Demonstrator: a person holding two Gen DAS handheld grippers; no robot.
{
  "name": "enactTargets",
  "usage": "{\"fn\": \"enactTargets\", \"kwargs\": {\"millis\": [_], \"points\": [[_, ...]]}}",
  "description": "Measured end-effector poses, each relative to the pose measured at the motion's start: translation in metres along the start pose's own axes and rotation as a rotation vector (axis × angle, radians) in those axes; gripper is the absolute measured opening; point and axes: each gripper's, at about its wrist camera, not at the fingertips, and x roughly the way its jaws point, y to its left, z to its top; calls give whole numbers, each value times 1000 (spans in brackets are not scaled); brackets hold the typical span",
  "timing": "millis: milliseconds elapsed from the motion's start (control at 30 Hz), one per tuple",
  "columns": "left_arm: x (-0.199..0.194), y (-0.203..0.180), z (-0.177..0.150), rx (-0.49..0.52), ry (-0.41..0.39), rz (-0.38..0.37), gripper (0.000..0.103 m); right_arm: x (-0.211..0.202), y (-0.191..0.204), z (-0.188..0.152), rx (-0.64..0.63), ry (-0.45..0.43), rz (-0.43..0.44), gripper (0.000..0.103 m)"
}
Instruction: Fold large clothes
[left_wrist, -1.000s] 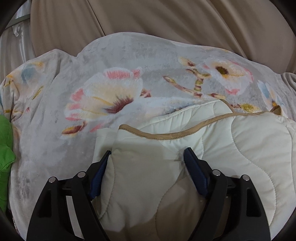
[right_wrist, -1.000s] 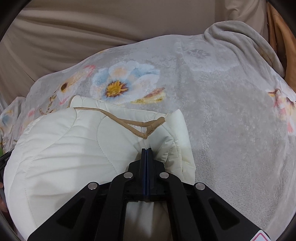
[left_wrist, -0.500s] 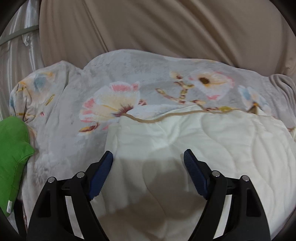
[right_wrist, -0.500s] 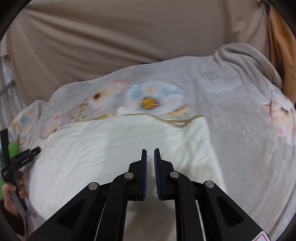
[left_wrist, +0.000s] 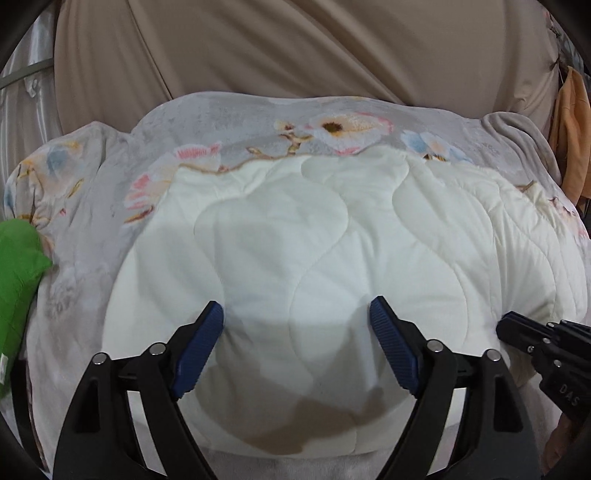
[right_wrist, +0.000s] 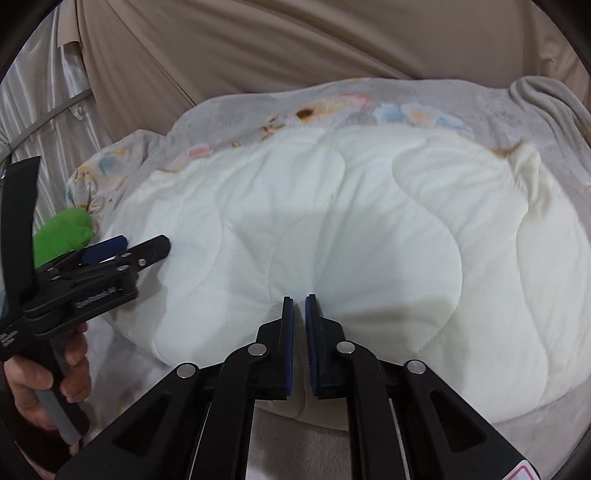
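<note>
I've just let go with both: my left tool (left_wrist: 295, 347) gapes wide, my right tool (right_wrist: 299, 343) barely parted, both empty above the cream quilted pad (left_wrist: 332, 258), now folded flat on the floral blanket (left_wrist: 92, 221).

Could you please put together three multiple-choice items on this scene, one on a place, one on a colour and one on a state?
1. Where does the cream quilted piece lie?
A. on the floral blanket
B. on the bare floor
C. draped from a hanger

2. What colour is the item at the blanket's left edge?
A. red
B. green
C. black

3. How stand the left gripper's fingers?
A. clamped on the quilt
B. spread wide with nothing between them
C. folded away

Key: 1 A, floral fabric shows around its far and side edges; 2 B, bright green in both views; 3 B, the blue pads stand far apart above the quilt.
</note>
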Motion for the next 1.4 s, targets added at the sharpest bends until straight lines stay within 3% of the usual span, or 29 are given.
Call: {"fn": "enactTargets", "kwargs": {"millis": [133,333,467,600,700,933,1100,1167,1400], "points": [[-2,4,-10,-12,-2,-5,84,2,-3,-4,20,14,11,3],[-18,20,-18,-80,-2,-45,84,-20,20,27,-20,-44,26,7],[-29,37,-28,-123,-5,-42,84,10,31,45,-16,5,52,7],[-35,58,-39,-147,3,-16,84,44,36,32,-50,39,22,6],[-35,67,-44,-169,14,-17,84,42,39,29,-65,34,11,6],[-35,67,-47,-168,8,-20,84,27,51,66,-36,-15,58,8],[-42,77,-51,-203,-1,-37,85,62,54,68,-14,54,67,8],[-50,93,-57,-265,-26,-44,95,68,58,54,-43,56,53,8],[-26,148,-74,-549,69,-196,96,67,58,37,-64,41,71,7]]}}
